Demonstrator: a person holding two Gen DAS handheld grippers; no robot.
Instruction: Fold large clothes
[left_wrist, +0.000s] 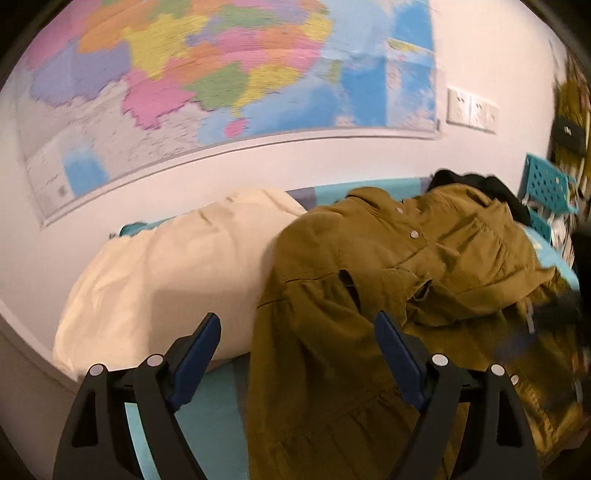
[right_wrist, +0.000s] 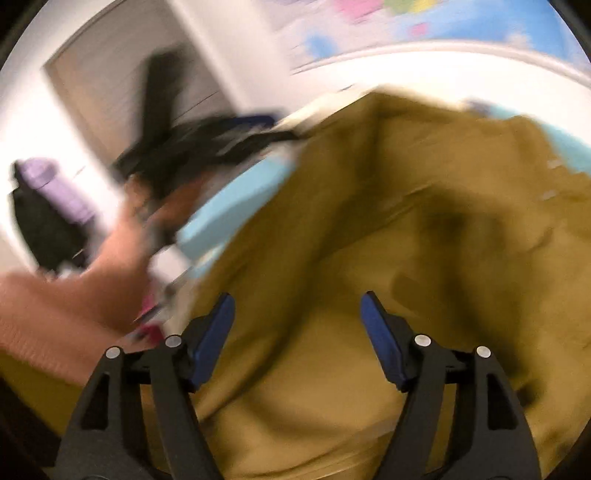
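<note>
An olive-green jacket (left_wrist: 388, 280) with snap buttons lies crumpled on a bed with a turquoise sheet (left_wrist: 218, 417). My left gripper (left_wrist: 297, 325) is open and empty, just above the jacket's near left edge. In the right wrist view, which is blurred by motion, the same jacket (right_wrist: 388, 229) fills most of the frame. My right gripper (right_wrist: 297, 306) is open and empty above the cloth. The other gripper (right_wrist: 207, 140) and the person's hand and arm (right_wrist: 74, 295) show blurred at the left.
A cream pillow (left_wrist: 166, 280) lies at the bed's left against the white wall. A large coloured map (left_wrist: 221, 85) hangs above. A dark garment (left_wrist: 476, 184) lies behind the jacket. A turquoise perforated rack (left_wrist: 546, 184) stands at the right. Wall sockets (left_wrist: 472, 109) are beside the map.
</note>
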